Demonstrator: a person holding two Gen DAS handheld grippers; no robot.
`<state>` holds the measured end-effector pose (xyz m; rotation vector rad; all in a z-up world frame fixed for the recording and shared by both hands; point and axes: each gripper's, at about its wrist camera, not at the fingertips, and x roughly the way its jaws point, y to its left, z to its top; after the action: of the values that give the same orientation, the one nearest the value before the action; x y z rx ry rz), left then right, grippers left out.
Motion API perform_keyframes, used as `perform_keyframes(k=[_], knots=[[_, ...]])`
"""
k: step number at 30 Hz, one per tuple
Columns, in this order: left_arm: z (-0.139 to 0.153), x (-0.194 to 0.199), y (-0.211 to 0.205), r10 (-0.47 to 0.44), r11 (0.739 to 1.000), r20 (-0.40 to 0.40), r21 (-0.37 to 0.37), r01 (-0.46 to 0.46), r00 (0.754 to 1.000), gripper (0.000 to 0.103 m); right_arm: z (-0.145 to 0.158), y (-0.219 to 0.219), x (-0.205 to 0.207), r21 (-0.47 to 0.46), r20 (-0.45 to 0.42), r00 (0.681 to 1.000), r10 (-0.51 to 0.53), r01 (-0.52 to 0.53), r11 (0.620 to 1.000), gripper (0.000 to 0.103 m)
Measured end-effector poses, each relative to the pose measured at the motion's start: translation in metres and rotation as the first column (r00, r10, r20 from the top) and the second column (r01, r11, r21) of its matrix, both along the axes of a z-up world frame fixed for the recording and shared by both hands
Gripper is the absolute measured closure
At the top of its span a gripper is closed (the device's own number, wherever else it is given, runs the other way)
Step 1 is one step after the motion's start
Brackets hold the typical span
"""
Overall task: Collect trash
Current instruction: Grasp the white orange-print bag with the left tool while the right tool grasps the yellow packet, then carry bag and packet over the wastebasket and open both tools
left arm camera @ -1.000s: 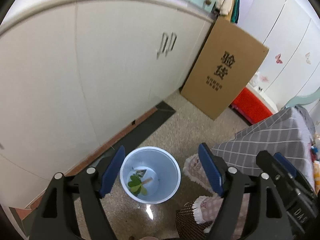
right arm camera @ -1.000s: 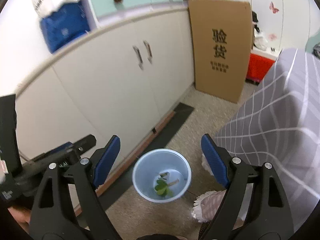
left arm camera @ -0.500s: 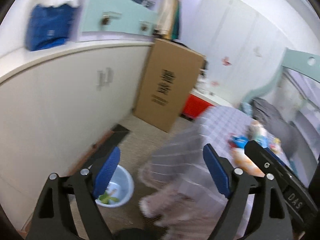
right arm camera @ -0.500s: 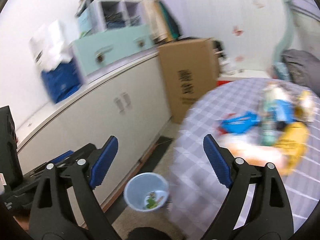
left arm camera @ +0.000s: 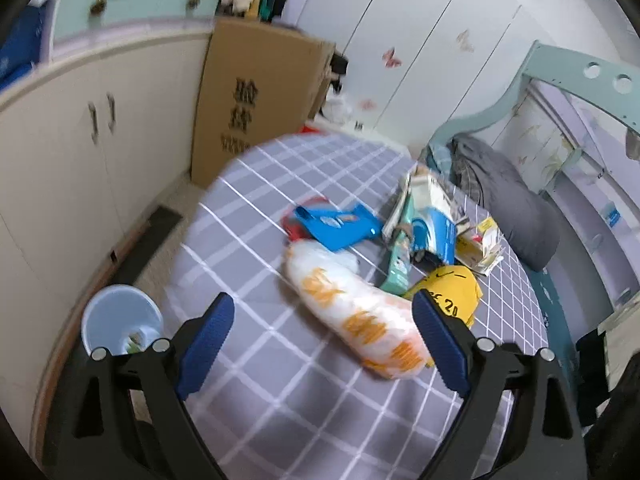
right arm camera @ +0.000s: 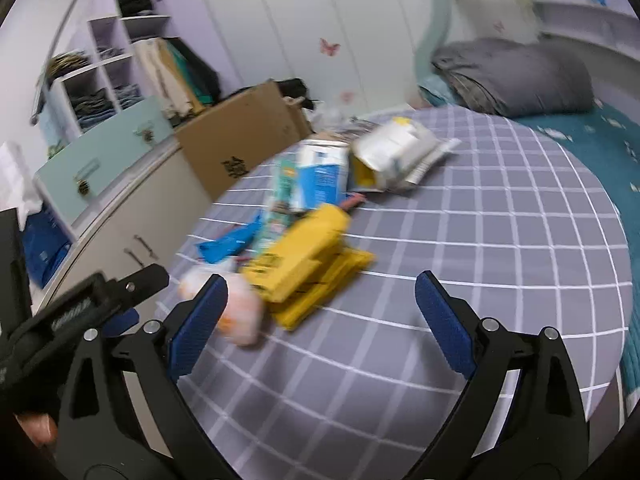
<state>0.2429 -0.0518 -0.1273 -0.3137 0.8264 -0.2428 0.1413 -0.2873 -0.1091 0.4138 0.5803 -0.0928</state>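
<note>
Cardboard box (left arm camera: 256,96): black "验货". Yellow packet (left arm camera: 450,292): "20".

Soft, even indoor light with a cool lilac cast is filling both views, leaving only faint shadows and no harsh glare. Motion blur is smearing the white plastic bag with orange print (left arm camera: 360,312) and the crumpled yellow plastic bag (right arm camera: 308,264), while the blue-padded black gripper fingers (left arm camera: 204,340) are staying sharp. Fisheye distortion is bending the grey checked tablecloth (right arm camera: 500,248) near the dark, vignetted edges.
</note>
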Motion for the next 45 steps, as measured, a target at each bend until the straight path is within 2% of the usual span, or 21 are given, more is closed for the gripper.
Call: perform_keyframes(k=[3,8,9,10,11,13,14,15,20,24,31,34,36,37,38,41,45], knots=[[-0.015,0.014,-0.013,0.002,1.0,-0.057,-0.013,-0.003,0.998,0.015,-0.009,-0.013,0.0,0.024,-0.014,1.0,-0.016,0.016,1.0,0.009],[-0.026,0.026,-0.023,-0.01,0.999,-0.08,-0.047,0.006,0.997,0.015,-0.019,-0.03,0.004,0.084,-0.039,0.999,-0.024,0.027,0.996,0.007],[-0.028,0.028,-0.024,-0.015,0.999,-0.086,-0.053,0.01,0.996,0.023,-0.022,-0.032,0.005,0.106,-0.044,0.999,-0.024,0.028,0.994,0.007],[-0.03,0.028,-0.023,-0.026,0.998,-0.091,-0.068,0.02,0.996,0.039,-0.023,-0.034,0.007,0.127,-0.05,0.998,-0.025,0.031,0.991,0.007],[-0.031,0.028,-0.022,-0.037,0.996,-0.095,-0.08,0.029,0.995,0.04,-0.024,-0.034,0.008,0.149,-0.058,0.998,-0.024,0.032,0.988,0.007],[-0.031,0.026,-0.019,-0.058,0.993,-0.086,-0.104,0.049,0.995,0.054,-0.026,-0.033,0.014,0.189,-0.063,0.998,-0.01,0.022,0.982,0.007],[-0.03,0.025,-0.017,-0.068,0.992,-0.082,-0.109,0.059,0.994,0.057,-0.027,-0.032,0.017,0.207,-0.066,0.998,0.0,0.014,0.978,0.007],[-0.029,0.023,-0.015,-0.082,0.99,-0.071,-0.117,0.073,0.994,0.065,-0.027,-0.031,0.019,0.217,-0.07,0.998,0.004,0.011,0.976,0.007],[-0.017,0.012,-0.004,-0.113,0.987,-0.02,-0.114,0.11,0.993,0.068,-0.026,-0.016,0.036,0.266,-0.078,0.996,0.047,-0.024,0.964,0.006],[-0.001,0.001,0.006,-0.109,0.992,0.045,-0.054,0.112,0.993,0.068,-0.024,-0.005,0.053,0.267,-0.102,0.993,0.058,-0.029,0.963,0.006],[0.01,-0.004,0.027,-0.077,0.997,0.091,0.03,0.075,0.993,0.068,-0.026,0.006,0.078,0.195,-0.146,0.989,0.007,0.022,0.981,0.006],[0.009,-0.004,0.034,-0.078,0.997,0.091,0.034,0.075,0.993,0.068,-0.028,0.009,0.079,0.153,-0.142,0.99,0.01,0.012,0.988,0.007],[0.009,-0.004,0.039,-0.076,0.997,0.09,0.036,0.074,0.993,0.068,-0.027,0.012,0.078,0.119,-0.148,0.989,0.013,0.005,0.993,0.012],[0.008,-0.004,0.041,-0.076,0.997,0.09,0.034,0.073,0.993,0.068,-0.027,0.012,0.078,0.109,-0.154,0.988,0.004,0.013,0.994,0.024],[0.008,-0.003,0.044,-0.074,0.997,0.086,0.029,0.072,0.994,0.068,-0.027,0.01,0.076,0.105,-0.16,0.987,0.005,0.012,0.994,0.032],[0.008,-0.005,0.046,-0.076,0.997,0.085,0.019,0.075,0.993,0.068,-0.027,0.006,0.073,0.109,-0.159,0.987,0.023,-0.006,0.994,0.043],[0.009,-0.008,0.049,-0.086,0.996,0.088,0.017,0.085,0.992,0.068,-0.022,0.003,0.061,0.089,-0.129,0.991,0.015,-0.004,0.996,0.049]])
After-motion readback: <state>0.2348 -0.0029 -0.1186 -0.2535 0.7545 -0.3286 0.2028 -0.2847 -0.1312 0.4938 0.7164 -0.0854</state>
